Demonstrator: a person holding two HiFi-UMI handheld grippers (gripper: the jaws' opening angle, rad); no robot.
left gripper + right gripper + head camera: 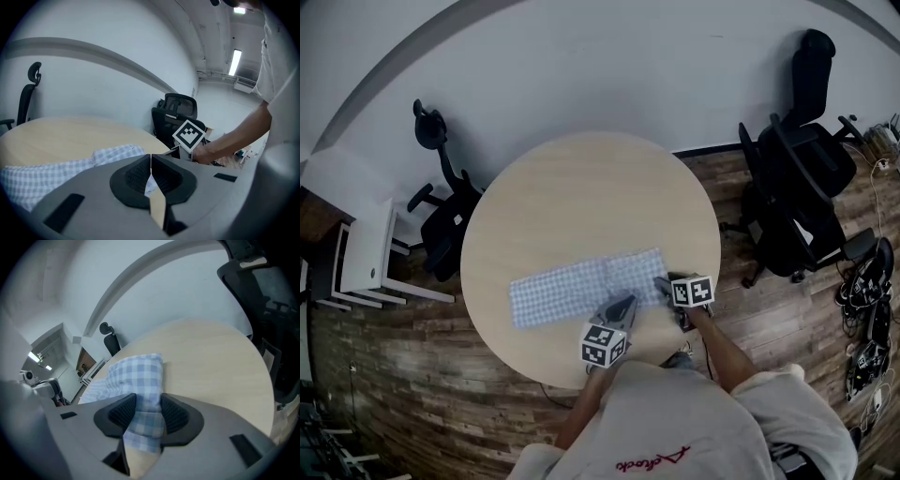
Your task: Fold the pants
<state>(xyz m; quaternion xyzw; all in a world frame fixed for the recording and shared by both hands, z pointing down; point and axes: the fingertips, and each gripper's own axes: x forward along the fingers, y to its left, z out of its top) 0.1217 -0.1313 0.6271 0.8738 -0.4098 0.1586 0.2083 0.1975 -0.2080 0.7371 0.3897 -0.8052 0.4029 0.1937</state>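
We count 1 pants, 1 table, 2 grippers: L gripper pinches pants; R gripper jaws apart, pants between.

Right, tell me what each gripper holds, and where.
Left gripper jaws are shut, apparently pinching the pants at the near edge. Right gripper jaws stand apart around the pants' end, not gripping.

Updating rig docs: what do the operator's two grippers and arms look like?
The left gripper and right gripper both have grey moulded bodies with black ribbed pads. Each carries a white cube printed with black square markers. The person wears a light short-sleeved shirt with red script print, and the forearms are bare.
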